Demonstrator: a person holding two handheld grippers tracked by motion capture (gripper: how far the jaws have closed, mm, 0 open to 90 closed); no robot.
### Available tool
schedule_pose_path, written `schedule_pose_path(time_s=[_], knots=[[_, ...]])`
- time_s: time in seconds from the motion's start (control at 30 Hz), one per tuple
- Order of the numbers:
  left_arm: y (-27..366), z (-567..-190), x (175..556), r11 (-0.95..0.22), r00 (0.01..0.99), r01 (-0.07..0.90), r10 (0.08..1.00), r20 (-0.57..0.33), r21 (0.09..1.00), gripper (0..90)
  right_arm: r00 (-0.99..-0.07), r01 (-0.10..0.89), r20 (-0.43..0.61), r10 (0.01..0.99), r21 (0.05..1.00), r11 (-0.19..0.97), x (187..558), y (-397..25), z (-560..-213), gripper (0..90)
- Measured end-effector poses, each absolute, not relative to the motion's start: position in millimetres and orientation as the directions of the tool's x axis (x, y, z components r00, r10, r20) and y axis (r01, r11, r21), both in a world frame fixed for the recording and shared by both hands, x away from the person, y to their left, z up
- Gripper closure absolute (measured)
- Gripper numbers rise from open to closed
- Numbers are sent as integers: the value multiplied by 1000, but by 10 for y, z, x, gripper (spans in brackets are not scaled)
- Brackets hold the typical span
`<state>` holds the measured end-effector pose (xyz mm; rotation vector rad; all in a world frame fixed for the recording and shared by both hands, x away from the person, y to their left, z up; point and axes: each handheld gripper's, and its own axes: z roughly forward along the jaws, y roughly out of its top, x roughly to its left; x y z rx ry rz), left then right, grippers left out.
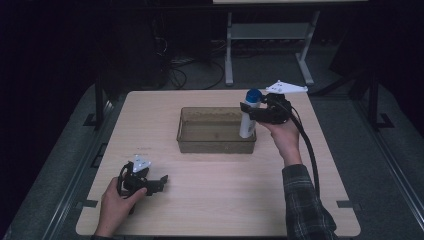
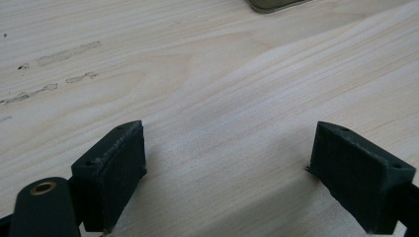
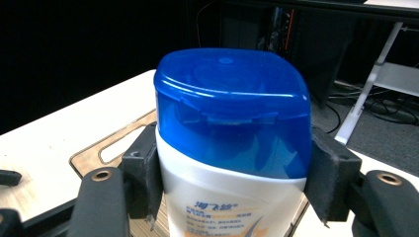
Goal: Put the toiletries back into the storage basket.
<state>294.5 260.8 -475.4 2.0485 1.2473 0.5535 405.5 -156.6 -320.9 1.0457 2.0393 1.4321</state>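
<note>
Left gripper [image 1: 159, 183] sits low over the wooden table [image 1: 225, 200] near its front left corner, held in the person's left hand [image 1: 116, 202], grey plate on top. In the left gripper view [image 2: 230, 163] the jaws stand wide apart with bare wood grain between them, nothing held. A few faint scuff marks [image 2: 54, 74] on the table surface at upper left of that view; a corner of the bin [image 2: 274, 5] peeks in at the top edge.

Centre of the table: transparent brownish bin [image 1: 200, 142], rectangular, open top; its inside looks bare apart from the bottle's lower end at its right side.

Right of centre: white bottle [image 1: 247, 125] with blue cap [image 1: 253, 94], upright, at the bin's right end, lower part inside or just over the bin's right side; whether it rests on the bin floor cannot be told. Right gripper [image 1: 248, 110] clamps the bottle just under the cap, jaws on either side of the neck. In the right gripper view [image 3: 232, 182] both jaw pads press against the white body [image 3: 222, 197] right below the blue flip cap [image 3: 232, 108]; printed label partly visible at the bottom. Right hand [image 1: 285, 135] holds the gripper from the right, plaid sleeve [image 1: 305, 205] below, black cable [image 1: 310, 155] trailing back along the forearm.

Beyond the table: dark floor, white desk legs [image 1: 305, 65].
</note>
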Motion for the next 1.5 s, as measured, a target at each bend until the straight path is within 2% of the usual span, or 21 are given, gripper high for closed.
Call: schedule_pose_path(time_s=[0.7, 1.5], knots=[[2609, -4753, 2942, -328, 462, 607, 887, 15, 723, 124, -615, 378, 61, 786, 898, 225, 4177, -1424, -3426, 343], [2608, -4753, 2941, -327, 461, 608, 887, 14, 724, 125, -606, 430, 71, 793, 867, 251, 4172, -1467, -3711, 343]])
